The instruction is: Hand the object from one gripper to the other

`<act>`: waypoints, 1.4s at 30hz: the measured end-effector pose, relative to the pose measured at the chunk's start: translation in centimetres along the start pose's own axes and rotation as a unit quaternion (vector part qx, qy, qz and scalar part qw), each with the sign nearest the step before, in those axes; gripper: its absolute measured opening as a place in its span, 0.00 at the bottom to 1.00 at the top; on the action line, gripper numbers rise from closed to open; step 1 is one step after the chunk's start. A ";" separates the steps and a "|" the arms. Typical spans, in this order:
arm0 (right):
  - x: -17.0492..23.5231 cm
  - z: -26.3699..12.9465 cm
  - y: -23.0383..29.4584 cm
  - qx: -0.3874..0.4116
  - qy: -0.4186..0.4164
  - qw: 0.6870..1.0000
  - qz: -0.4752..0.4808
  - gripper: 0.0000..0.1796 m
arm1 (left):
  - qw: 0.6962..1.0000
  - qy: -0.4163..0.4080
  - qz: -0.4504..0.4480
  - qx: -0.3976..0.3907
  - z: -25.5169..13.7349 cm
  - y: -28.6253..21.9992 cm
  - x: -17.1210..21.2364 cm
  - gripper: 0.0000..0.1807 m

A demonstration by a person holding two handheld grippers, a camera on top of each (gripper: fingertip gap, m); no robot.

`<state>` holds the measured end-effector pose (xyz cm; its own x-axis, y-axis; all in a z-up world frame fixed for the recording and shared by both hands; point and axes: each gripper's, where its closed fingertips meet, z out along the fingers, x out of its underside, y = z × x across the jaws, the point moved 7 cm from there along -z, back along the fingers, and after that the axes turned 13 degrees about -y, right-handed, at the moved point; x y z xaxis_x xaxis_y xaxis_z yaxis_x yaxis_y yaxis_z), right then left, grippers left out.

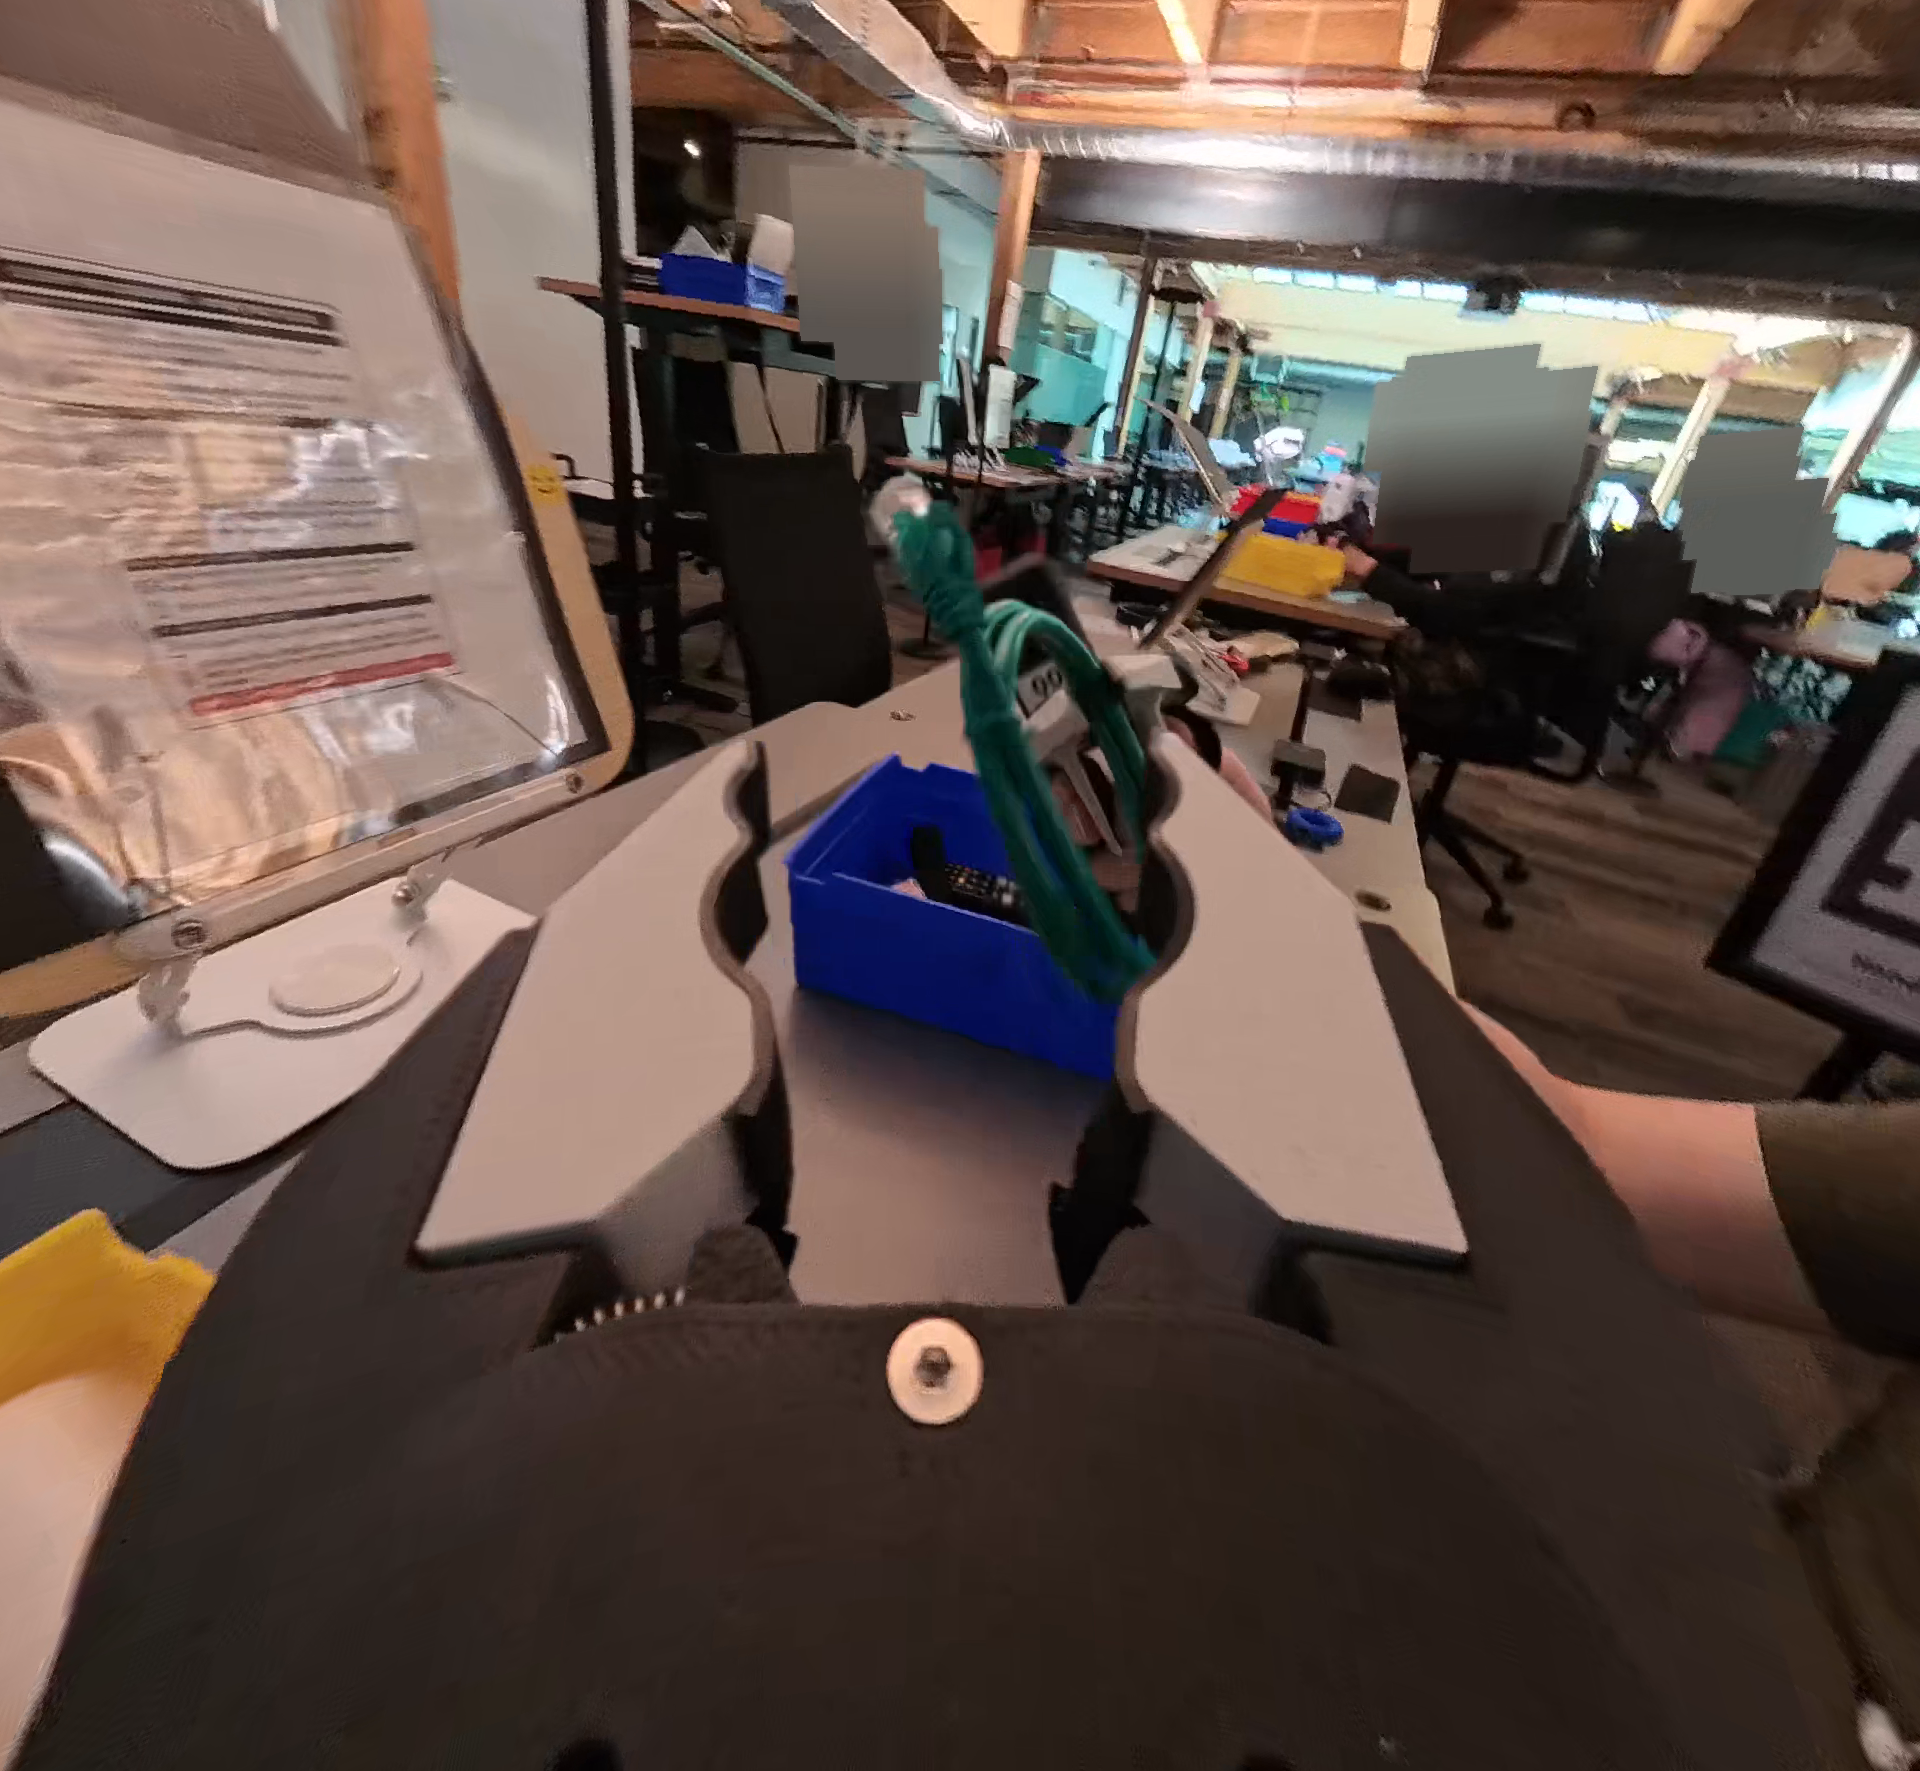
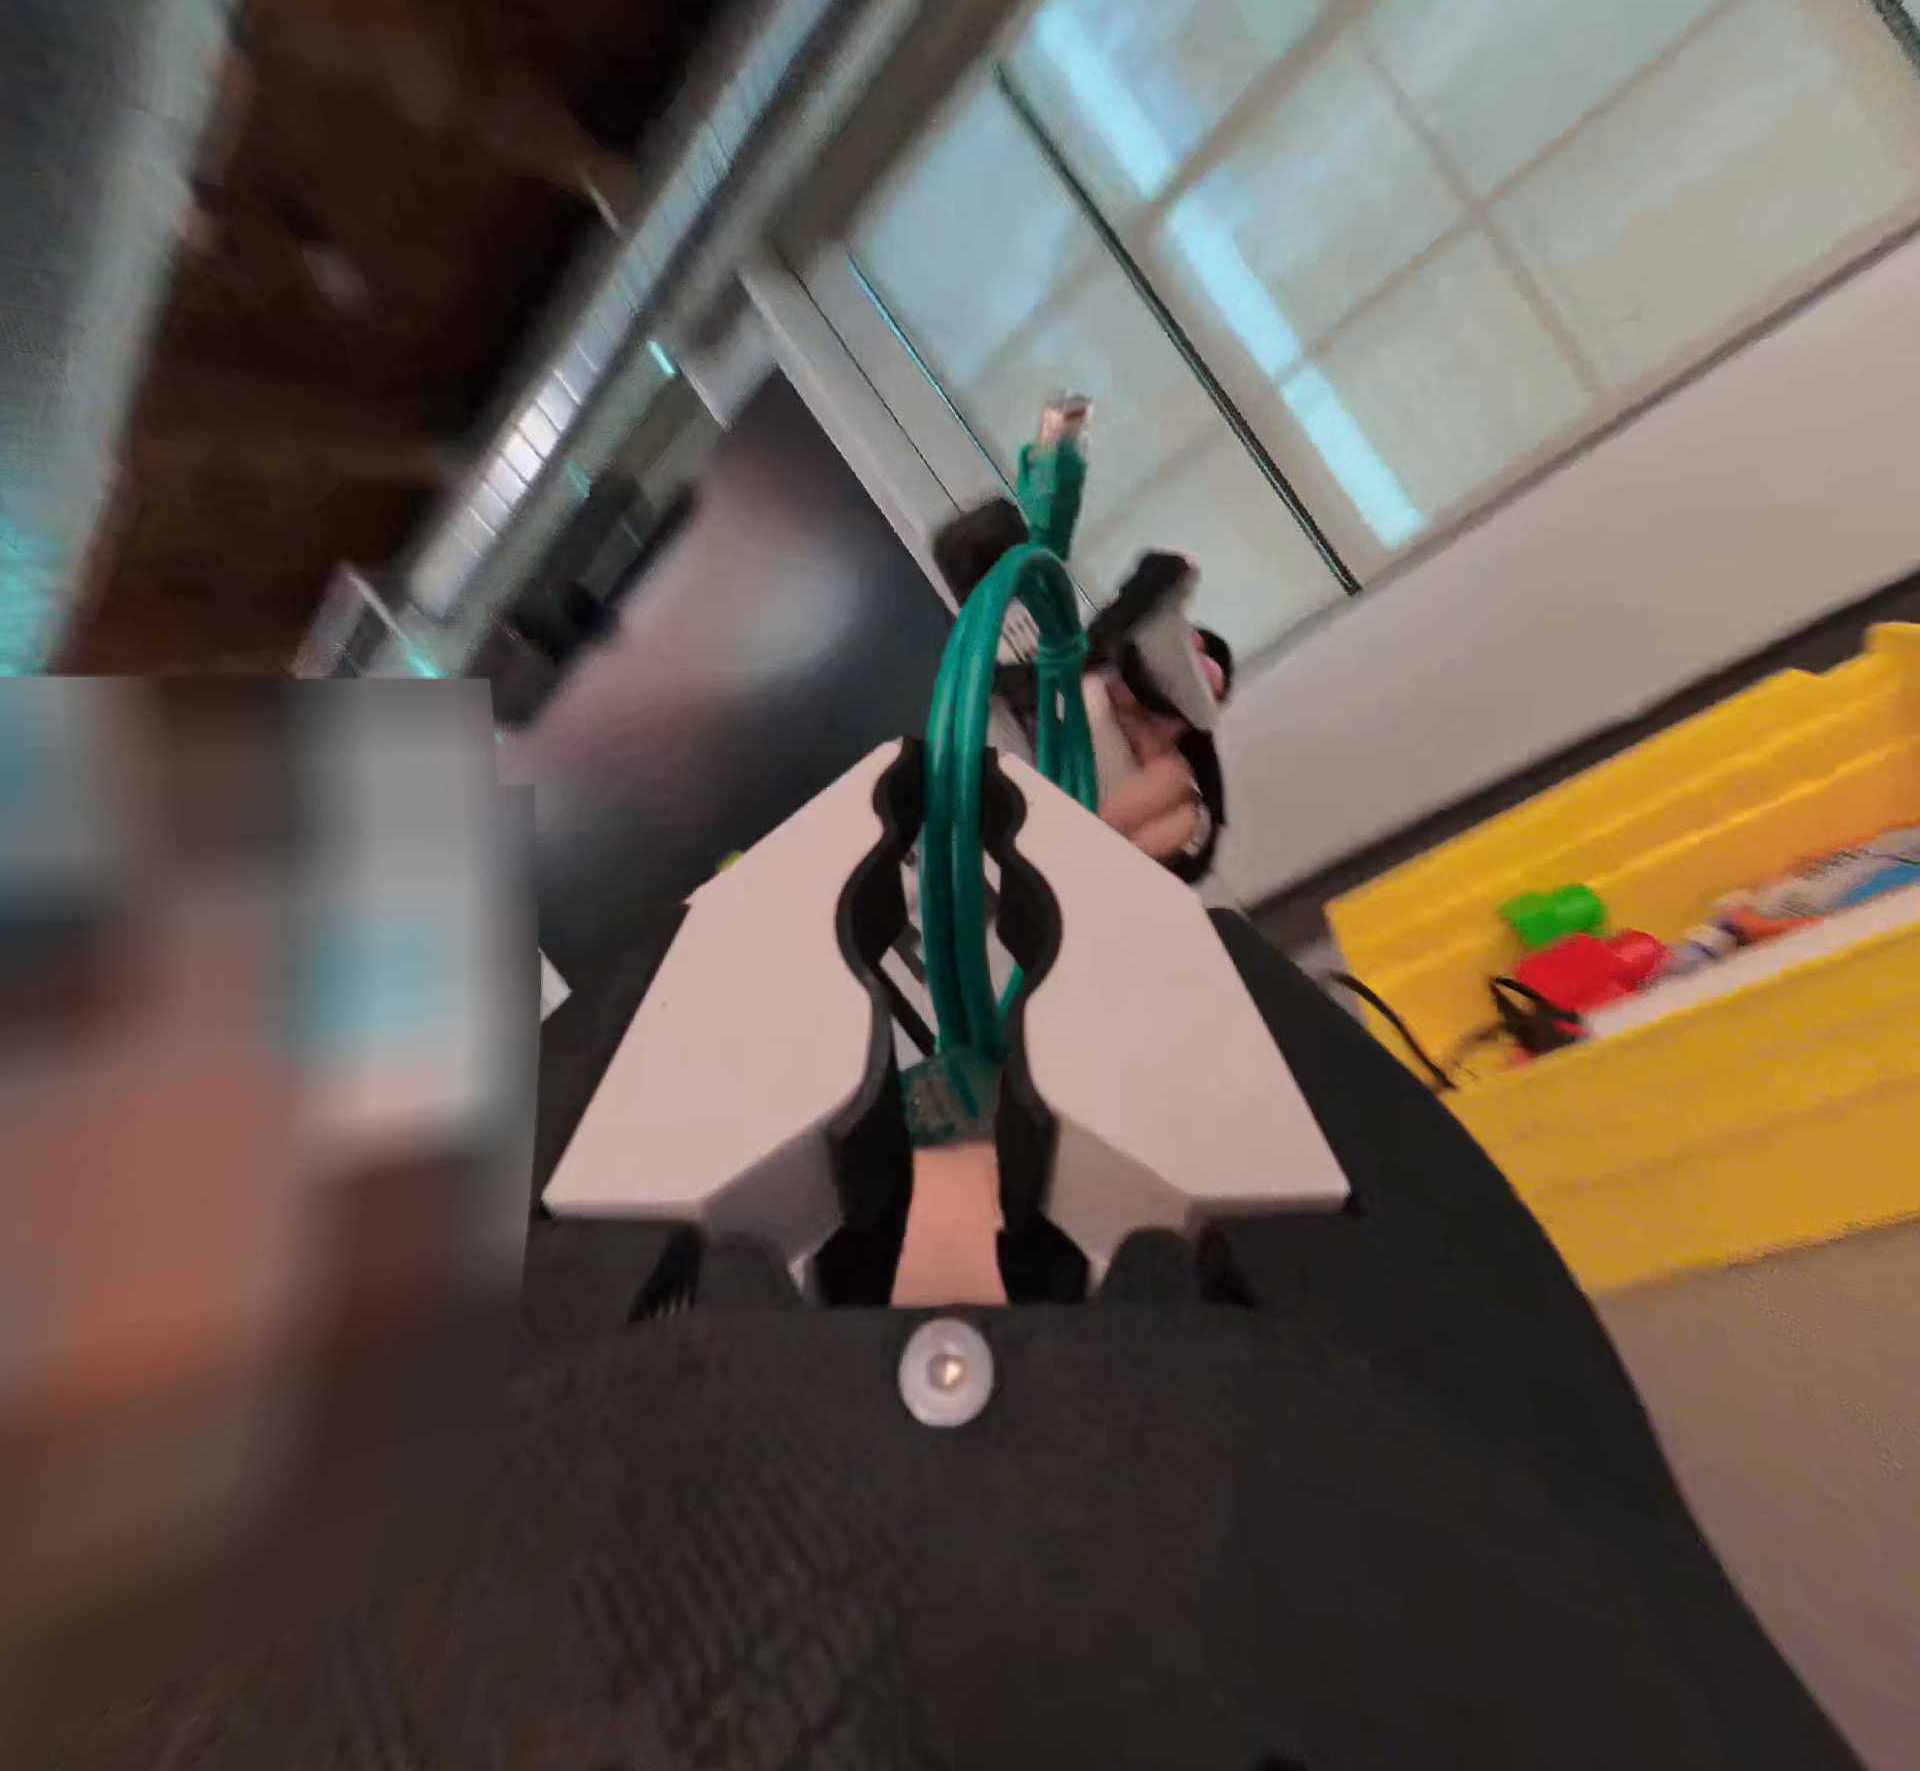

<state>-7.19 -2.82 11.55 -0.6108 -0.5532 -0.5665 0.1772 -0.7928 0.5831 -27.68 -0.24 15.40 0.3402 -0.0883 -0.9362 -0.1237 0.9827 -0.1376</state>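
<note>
Gripping green cable bundle (image 2: pixel 961 890) w/ right gripper (image 2: pixel 951 786), jaws nearly closed on it, left gripper (image 1: pixel 951 817) jaws wide apart, nothing held, cable seen just beyond them above blue bin (image 1: pixel 914 952)

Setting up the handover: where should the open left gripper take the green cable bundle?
Grip the green cable bundle on its free upper loops, below the plug, above the right gripper shut on its lower part. The left gripper should straddle the strands crosswise, since they run upright and parallel.

Green cable (image 2: pixel 966 900) between hand-held gripper (image 2: pixel 951 786) fingers
</note>
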 end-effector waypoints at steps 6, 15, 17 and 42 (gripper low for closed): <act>-6.7 -6.5 1.5 -0.057 -0.219 0.970 0.085 0.05 | 0.999 -0.042 0.014 -0.021 -2.4 0.4 -2.2 0.39; -10.3 -13.9 3.1 0.146 -0.238 0.955 -0.097 0.05 | 0.999 -0.032 0.015 -0.021 -3.0 0.2 -2.5 0.36; -10.9 -16.4 2.3 0.277 -0.213 0.923 -0.165 0.05 | 0.999 -0.019 0.017 -0.024 -2.8 0.3 -2.2 0.36; -6.5 -26.9 -6.6 0.557 0.021 0.828 -0.051 0.07 | 0.992 0.077 0.055 -0.083 -2.5 1.2 -0.2 0.37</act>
<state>16.37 -0.89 -4.23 -0.5466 -0.5255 -0.6520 -0.7110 -0.1202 0.6929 -30.19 0.51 14.63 0.1723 -0.0190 -0.9849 -0.3082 0.9486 -0.0722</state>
